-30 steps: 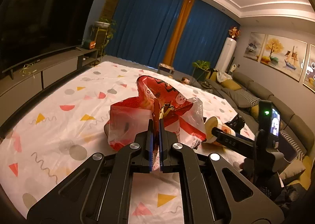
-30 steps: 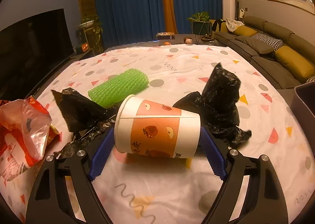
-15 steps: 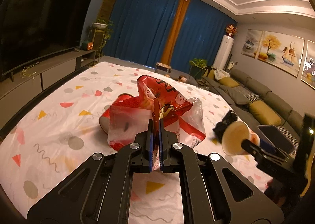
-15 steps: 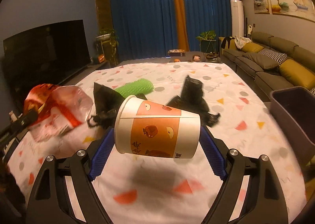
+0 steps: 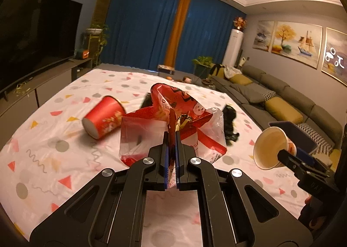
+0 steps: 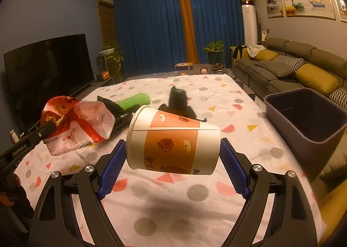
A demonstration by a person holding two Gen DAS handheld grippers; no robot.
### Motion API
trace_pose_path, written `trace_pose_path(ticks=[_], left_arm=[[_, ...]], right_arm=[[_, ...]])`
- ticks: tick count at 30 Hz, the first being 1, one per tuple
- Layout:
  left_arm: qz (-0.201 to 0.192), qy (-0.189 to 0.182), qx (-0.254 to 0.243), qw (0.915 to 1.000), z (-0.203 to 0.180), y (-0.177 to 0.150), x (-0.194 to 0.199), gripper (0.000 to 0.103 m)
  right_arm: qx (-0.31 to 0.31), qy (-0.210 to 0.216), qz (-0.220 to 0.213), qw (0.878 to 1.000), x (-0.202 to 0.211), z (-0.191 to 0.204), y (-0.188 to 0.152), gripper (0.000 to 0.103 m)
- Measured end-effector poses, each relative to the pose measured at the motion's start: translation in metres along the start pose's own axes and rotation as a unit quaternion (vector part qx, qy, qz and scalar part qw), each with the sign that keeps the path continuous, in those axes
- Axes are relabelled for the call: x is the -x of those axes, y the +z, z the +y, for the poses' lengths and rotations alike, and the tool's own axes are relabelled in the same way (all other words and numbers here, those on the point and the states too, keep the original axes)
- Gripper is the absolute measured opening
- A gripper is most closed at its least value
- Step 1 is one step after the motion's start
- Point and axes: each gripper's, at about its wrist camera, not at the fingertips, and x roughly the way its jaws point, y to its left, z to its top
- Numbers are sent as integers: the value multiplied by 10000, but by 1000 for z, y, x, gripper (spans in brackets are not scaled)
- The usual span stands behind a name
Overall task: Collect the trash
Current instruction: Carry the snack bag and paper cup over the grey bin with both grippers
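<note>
My left gripper [image 5: 171, 138] is shut on a crumpled red and clear snack bag [image 5: 173, 125], held above the patterned sheet; the same bag [image 6: 73, 121] shows at the left of the right wrist view. My right gripper [image 6: 173, 151] is shut on a white and orange paper cup [image 6: 173, 140], gripped end to end on its side and lifted over the sheet. That cup [image 5: 271, 149] appears at the right of the left wrist view, mouth facing me. A red paper cup [image 5: 102, 120] lies on its side on the sheet, left of the bag.
A dark bin [image 6: 308, 121] stands at the sheet's right edge, beside the grey sofa [image 6: 292, 69]. Black plastic bags [image 6: 180, 101] and a green foam net [image 6: 135, 100] lie mid-sheet. A TV [image 6: 47, 66] on a low cabinet lines the left wall.
The right gripper has lifted the cup off the sheet and swung right, bringing the bin into view. The left gripper shifted with the bag, uncovering the red cup.
</note>
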Motion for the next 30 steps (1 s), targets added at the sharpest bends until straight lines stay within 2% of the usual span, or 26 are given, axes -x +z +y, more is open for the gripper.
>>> trace_pose_path(ticks=[11,20,30], left_arm=[[110,-242,-380,9989,-42,-5,-12,4],[90,-421,-598,9973,-73,4,-24,4],[44,-735,-954,9927,-126,12,-43,4]], right_arm=[[-160,-173,-212,9995,23,-32,3,82],[-291,-290,-370,9985,30,-57,10,82],[-379,-506,-512,9967,35,-90,17,82]])
